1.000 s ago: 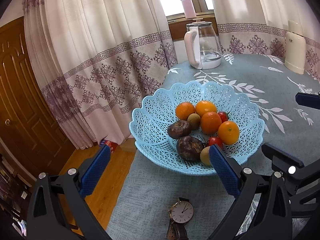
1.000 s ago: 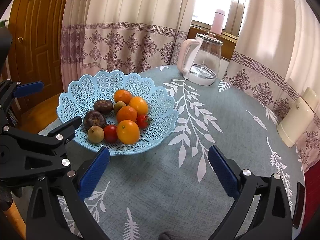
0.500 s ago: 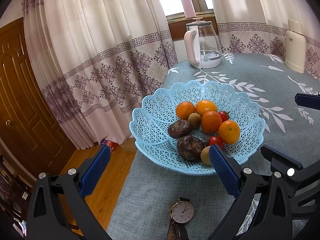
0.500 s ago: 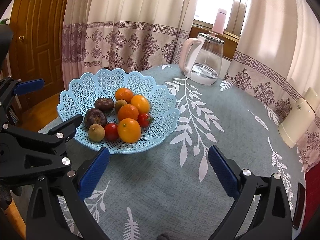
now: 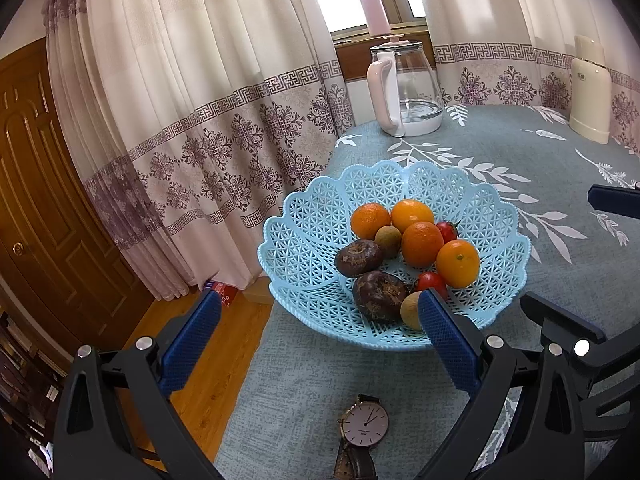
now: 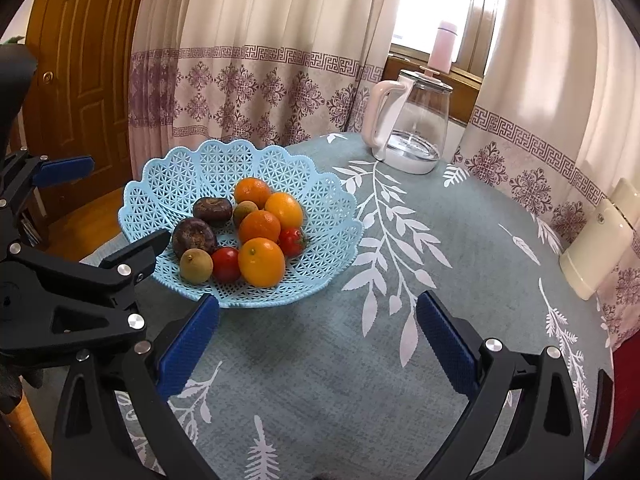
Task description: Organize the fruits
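A light blue lattice basket (image 5: 308, 240) (image 6: 168, 192) sits near the table's left edge. It holds several oranges (image 5: 458, 263) (image 6: 261, 262), two dark passion fruits (image 5: 379, 296) (image 6: 195, 236), small brown longans (image 6: 195, 266) and red tomatoes (image 5: 430, 281) (image 6: 226, 264). My left gripper (image 5: 316, 316) hangs open just in front of the basket, with nothing between its blue pads. My right gripper (image 6: 318, 320) stands open over bare cloth to the right of the basket, also holding nothing.
A wristwatch (image 5: 364, 424) lies on the cloth in front of the basket. A glass kettle with a pink handle (image 5: 404, 88) (image 6: 412, 120) stands at the back, a cream flask (image 5: 590, 92) (image 6: 600, 252) at the right. Curtains and the wooden floor (image 5: 208, 384) lie beyond the table's left edge.
The right wrist view has edged slightly closer to the basket and table. The left gripper has barely moved. Both stay open and the fruits have not shifted.
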{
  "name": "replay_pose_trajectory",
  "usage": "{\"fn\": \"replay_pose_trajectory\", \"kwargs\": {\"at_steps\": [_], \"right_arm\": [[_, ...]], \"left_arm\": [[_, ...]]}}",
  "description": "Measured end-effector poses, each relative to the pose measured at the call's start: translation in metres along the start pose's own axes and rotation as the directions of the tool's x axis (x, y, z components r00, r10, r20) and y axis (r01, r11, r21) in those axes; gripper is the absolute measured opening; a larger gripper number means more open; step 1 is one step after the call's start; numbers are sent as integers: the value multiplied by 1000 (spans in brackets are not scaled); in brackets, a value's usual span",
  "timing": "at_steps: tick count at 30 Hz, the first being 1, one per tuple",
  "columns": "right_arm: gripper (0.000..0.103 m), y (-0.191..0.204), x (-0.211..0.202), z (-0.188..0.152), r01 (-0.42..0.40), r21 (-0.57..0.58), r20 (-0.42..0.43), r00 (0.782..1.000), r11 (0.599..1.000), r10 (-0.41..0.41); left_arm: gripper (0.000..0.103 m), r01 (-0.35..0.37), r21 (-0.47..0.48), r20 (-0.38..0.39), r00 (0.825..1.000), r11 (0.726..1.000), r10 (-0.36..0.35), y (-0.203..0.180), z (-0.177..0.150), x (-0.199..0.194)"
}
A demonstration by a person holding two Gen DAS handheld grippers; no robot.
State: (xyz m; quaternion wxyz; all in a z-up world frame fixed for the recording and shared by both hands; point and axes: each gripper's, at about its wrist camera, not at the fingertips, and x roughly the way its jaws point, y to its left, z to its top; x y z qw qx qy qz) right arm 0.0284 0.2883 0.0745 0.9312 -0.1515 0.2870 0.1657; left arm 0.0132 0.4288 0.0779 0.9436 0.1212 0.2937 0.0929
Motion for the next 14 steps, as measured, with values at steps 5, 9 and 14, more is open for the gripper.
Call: {"fn": "replay_pose_trajectory", "kwargs": {"at_steps": [5,9,14], "right_arm": [[98,-7,3,0,-5,22,-24,1000,1000,6],[98,-13,6,-1,-18,49,-49,999,999,21],[98,-20,5,-4,-13,58,-57,998,998,17]], "left_arm": [[100,-4,7,3,1000,1000,4,-2,1,-1],[100,-5,13,6,1000,1000,5,-5,3,-5],[100,-4,20,0,1000,1000,4,-12,3,-7]]}}
